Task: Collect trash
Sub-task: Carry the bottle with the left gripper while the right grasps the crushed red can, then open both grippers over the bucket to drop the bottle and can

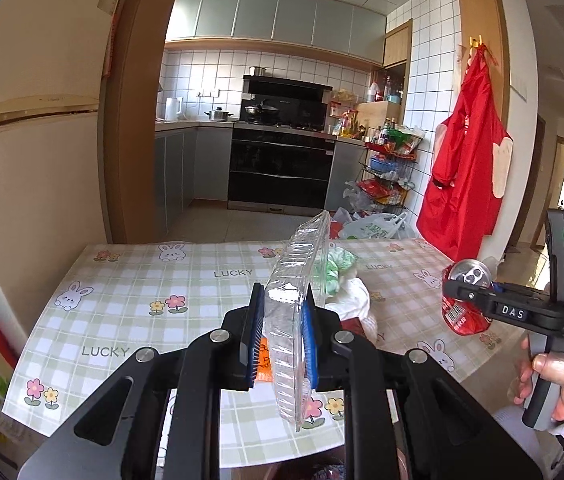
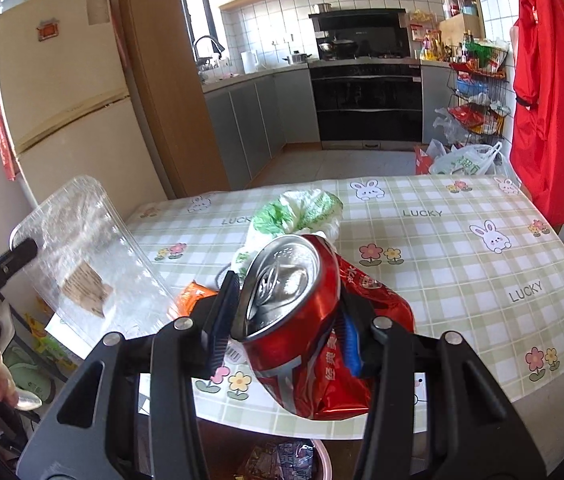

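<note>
A: Clamping edge-on, your left claw (image 1: 280, 334) has the clear plastic tray (image 1: 299, 280) standing upright between its pads, held by the rim since the flat face is too wide to span

B: And the right?

A: Your right claw (image 2: 282, 320) is closed around the dented red can (image 2: 289, 304), with a red wrapper (image 2: 377, 304) pinched alongside. Both loads hang above the near worktop (image 2: 461, 264) edge, likely bound for the bin (image 2: 317, 454) below. A green-and-white bag (image 2: 297, 210) and an orange packet (image 2: 192, 296) remain on the cloth
</note>
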Demonstrator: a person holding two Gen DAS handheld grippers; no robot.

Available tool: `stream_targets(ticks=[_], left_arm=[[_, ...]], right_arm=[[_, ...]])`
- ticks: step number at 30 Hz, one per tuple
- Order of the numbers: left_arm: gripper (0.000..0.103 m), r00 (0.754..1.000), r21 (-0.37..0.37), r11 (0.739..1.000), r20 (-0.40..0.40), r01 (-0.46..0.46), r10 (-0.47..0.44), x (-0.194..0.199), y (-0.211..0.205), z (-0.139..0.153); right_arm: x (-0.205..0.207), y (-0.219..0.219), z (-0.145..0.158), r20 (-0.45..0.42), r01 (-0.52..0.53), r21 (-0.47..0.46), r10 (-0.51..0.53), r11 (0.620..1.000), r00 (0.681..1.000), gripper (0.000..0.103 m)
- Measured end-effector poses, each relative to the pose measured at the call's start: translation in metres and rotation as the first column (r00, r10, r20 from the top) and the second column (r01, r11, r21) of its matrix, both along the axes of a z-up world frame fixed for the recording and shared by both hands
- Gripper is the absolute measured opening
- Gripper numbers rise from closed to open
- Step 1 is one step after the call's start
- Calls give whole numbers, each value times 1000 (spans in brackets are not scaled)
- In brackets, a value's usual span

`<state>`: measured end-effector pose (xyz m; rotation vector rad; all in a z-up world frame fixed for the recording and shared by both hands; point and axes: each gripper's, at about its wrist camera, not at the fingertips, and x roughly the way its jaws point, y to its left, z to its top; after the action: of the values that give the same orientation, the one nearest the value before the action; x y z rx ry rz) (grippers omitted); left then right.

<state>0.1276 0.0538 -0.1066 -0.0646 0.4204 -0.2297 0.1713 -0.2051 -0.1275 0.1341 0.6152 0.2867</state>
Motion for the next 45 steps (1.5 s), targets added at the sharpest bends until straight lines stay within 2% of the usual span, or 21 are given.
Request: stream_targets(ticks=[9, 16, 29, 30, 33, 36, 38, 40, 41, 43, 45], left_arm=[[18, 997, -25, 999, -56, 45, -46, -50, -17, -3], [18, 994, -45, 997, -95, 57, -61, -75, -28, -13], [18, 979, -39, 996, -185, 78, -84, -71, -47, -40], [21, 978, -45, 996, -186, 84, -90, -69, -48, -40], [47, 974, -74, 992, -192, 105, -117, -64, -50, -42], [54, 975, -76, 991, -185, 107, -119, -63, -50, -42], [61, 980, -78, 993, -170, 89, -101, -62, -46, -40], [75, 986, -75, 995, -148, 60, -71, -63, -41, -35], [78, 990, -67, 997, -133, 44, -52, -64, -38, -32], [91, 995, -46, 999, -102, 1, -5, -66, -31, -24], [97, 996, -28, 999, -76, -45, 42, -67, -24, -17]], right_arm=[[-50, 2, 29, 54, -14, 14, 13, 1000, 998, 46], [-79, -2, 40, 79, -21, 16, 20, 1000, 997, 46], [-72, -13, 32, 53, -16, 41, 14, 999, 999, 46], [-71, -13, 31, 50, -15, 42, 13, 999, 999, 46], [-66, -15, 28, 39, -14, 48, 12, 999, 999, 46], [-65, -14, 25, 30, -16, 51, 15, 999, 999, 46], [-64, -13, 24, 24, -21, 52, 20, 998, 1000, 46], [-64, -12, 25, 19, -30, 54, 29, 998, 999, 46], [-66, -10, 24, 17, -36, 55, 35, 998, 999, 46], [-68, -7, 26, 11, -51, 60, 50, 997, 999, 46], [-72, -3, 27, 8, -66, 63, 65, 996, 998, 46]])
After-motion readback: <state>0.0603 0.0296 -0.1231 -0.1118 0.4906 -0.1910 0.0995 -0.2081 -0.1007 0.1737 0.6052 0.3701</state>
